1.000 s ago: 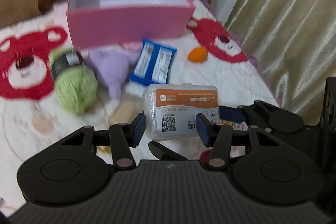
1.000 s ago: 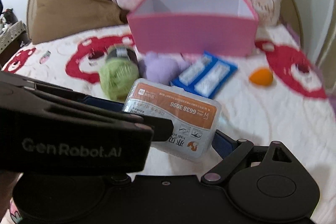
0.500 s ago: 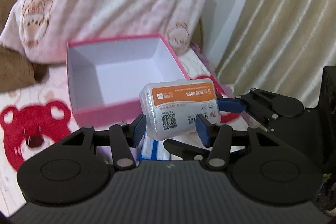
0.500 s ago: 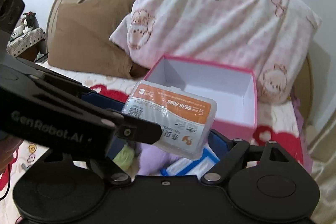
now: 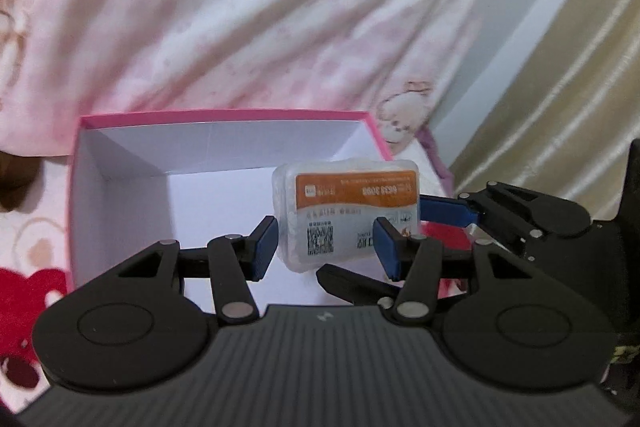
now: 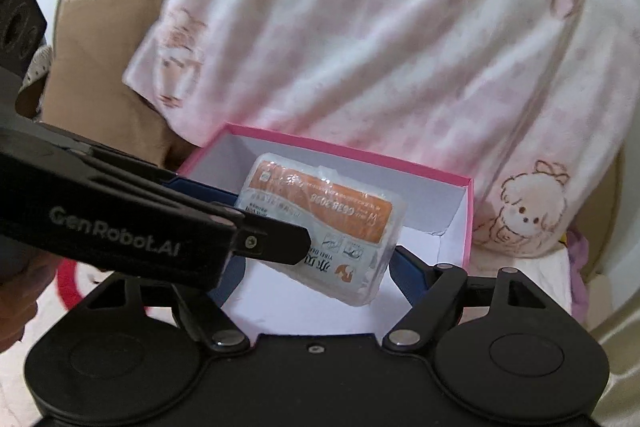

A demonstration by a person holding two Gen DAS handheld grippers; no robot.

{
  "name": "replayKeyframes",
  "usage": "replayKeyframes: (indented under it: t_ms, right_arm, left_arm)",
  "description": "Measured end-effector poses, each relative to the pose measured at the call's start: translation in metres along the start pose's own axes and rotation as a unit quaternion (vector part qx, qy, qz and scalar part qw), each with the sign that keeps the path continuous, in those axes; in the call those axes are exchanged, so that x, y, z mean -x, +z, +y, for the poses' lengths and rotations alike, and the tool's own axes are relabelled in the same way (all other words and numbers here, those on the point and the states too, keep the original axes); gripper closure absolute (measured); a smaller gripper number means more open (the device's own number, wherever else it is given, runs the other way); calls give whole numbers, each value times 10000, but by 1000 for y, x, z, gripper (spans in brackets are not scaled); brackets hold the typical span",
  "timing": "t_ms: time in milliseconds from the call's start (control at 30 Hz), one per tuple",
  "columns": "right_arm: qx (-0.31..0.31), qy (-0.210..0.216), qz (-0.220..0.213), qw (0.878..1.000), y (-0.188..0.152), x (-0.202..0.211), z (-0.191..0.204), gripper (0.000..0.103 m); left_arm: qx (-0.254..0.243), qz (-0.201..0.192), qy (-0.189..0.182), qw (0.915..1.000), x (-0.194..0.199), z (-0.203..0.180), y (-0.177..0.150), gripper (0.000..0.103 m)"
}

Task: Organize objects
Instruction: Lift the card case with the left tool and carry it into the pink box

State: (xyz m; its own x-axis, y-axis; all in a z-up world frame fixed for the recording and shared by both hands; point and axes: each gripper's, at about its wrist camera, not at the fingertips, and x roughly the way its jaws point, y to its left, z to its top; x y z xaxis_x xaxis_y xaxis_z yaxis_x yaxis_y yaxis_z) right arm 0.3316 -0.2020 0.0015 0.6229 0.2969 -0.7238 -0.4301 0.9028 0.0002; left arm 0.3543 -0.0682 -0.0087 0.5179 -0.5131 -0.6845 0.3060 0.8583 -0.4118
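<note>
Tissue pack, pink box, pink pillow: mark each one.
tissue pack [image 5: 352, 187], left wrist view, orange label band.
pink box [image 6: 466, 227], right wrist view, right wall.
pink pillow [image 6: 400, 47], right wrist view, middle of its front.

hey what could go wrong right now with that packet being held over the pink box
1. Both the left gripper and the right gripper pinch the plastic-wrapped packet; if one lets go early, it may swing or slip.
2. In the right wrist view the packet hangs tilted, so it could land on edge inside the pink box.
3. The packet sits close to the box's right wall; a sideways drift could nudge the box.
</note>
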Motion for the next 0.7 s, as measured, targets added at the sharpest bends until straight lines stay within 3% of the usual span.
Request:
replayKeyframes:
  t_ms: [67, 300, 533, 700]
  right_arm:
    - [130, -121, 144, 9997, 8, -24, -12, 26]
    - [273, -238, 679, 9970, 10, -87, -29, 29]
    - [578, -480, 1007, 9921, 7, -112, -26, 37]
    - [924, -1080, 1163, 9830, 7, -124, -13, 45]
  left_arm:
    - [226, 198, -24, 9995, -25, 11, 8, 53]
    - [667, 457, 86, 9967, -82, 35, 9, 52]
    - [1197, 691, 27, 9904, -113, 52, 4, 52]
    - [1417, 740, 316, 9866, -127, 45, 8, 53]
